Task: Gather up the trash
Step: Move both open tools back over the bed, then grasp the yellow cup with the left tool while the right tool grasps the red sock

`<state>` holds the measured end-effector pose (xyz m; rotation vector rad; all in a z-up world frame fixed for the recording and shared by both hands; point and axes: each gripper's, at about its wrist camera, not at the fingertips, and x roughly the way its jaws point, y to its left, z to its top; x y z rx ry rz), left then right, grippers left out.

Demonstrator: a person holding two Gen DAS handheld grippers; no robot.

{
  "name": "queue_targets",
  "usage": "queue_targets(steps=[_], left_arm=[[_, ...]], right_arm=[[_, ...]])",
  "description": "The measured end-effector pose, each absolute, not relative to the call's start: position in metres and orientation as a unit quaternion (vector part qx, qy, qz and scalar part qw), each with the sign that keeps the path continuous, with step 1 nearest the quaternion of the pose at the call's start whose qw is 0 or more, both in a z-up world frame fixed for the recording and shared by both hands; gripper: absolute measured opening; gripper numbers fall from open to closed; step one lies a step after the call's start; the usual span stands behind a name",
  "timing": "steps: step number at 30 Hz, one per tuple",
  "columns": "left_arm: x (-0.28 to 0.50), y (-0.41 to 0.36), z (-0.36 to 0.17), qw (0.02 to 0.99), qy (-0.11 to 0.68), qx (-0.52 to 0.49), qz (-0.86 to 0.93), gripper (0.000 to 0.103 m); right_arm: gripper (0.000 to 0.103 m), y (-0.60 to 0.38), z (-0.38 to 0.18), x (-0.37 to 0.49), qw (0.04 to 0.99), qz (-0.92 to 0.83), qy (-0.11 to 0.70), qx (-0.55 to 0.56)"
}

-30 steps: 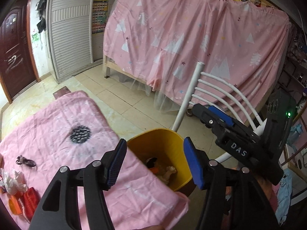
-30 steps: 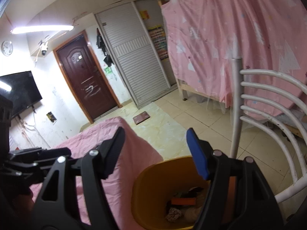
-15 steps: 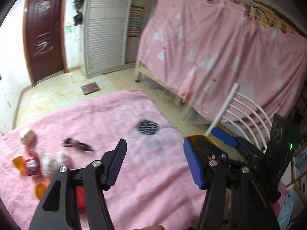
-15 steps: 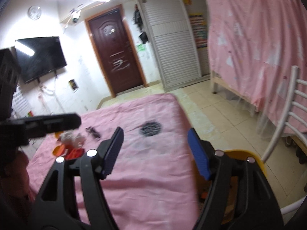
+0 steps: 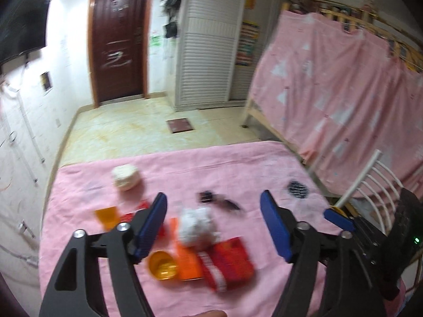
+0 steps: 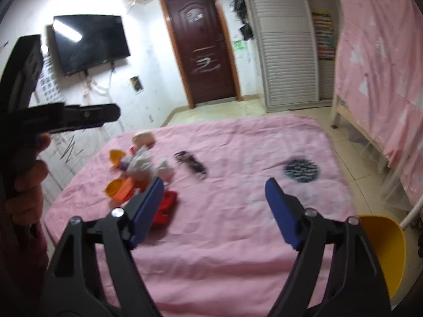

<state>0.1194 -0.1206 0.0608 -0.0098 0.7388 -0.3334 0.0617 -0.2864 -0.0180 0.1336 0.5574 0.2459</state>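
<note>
Where trash clusters, pink tabletop bare rightward

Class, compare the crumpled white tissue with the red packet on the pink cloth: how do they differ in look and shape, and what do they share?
The crumpled white tissue is white, while the red packet is red with a white band. The tissue is a bunched, irregular wad; the packet is flat and boxy. In the left wrist view the tissue lies farther from the camera than the packet. Both rest in one cluster of litter on the pink cloth, gripped by neither tool.

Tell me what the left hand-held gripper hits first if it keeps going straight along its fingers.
Probably the crumpled white tissue wad on the pink cloth-covered table. It lies between the opening jaws of the left hand-held gripper, untouched; blur leaves depth unclear.
</note>
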Motion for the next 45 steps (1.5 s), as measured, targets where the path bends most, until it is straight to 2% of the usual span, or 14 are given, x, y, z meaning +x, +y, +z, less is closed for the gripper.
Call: queue_targets(steps=[13, 26, 27, 28, 30, 33, 37, 39, 45], left_arm=[[0.122, -0.062, 0.009, 0.904, 0.41, -0.005, -0.119, 0.068], [0.12, -0.054, -0.031, 0.879, 0.449, -0.002, -0.16, 0.068], [0.119, -0.052, -0.032, 0.879, 0.448, -0.002, -0.161, 0.068], [0.119, -0.052, -0.032, 0.879, 0.447, -0.002, -0.163, 0.068], [0.117, -0.05, -0.033, 0.879, 0.445, 0.004, -0.168, 0.068], [0.116, -0.052, -0.035, 0.879, 0.444, 0.015, -0.173, 0.068], [0.115, -0.06, -0.037, 0.878, 0.442, 0.033, -0.18, 0.068], [0.114, -0.063, -0.037, 0.881, 0.437, 0.041, -0.179, 0.067], [0.119, -0.068, -0.041, 0.878, 0.44, 0.044, -0.183, 0.047]], right_arm=[[0.087, -0.209, -0.036, 0.079, 0.925, 0.197, 0.326, 0.013], [0.088, -0.179, -0.057, 0.097, 0.904, 0.2, 0.377, -0.028], [0.085, -0.178, -0.057, 0.098, 0.904, 0.2, 0.378, -0.031], [0.075, -0.178, -0.058, 0.099, 0.902, 0.199, 0.38, -0.036], [0.067, -0.177, -0.06, 0.102, 0.9, 0.193, 0.388, -0.049], [0.048, -0.173, -0.061, 0.102, 0.898, 0.195, 0.389, -0.065], [0.036, -0.18, -0.057, 0.103, 0.907, 0.185, 0.376, -0.051], [0.034, -0.187, -0.054, 0.103, 0.913, 0.176, 0.367, -0.039], [0.034, -0.215, -0.044, 0.103, 0.923, 0.164, 0.348, -0.002]])
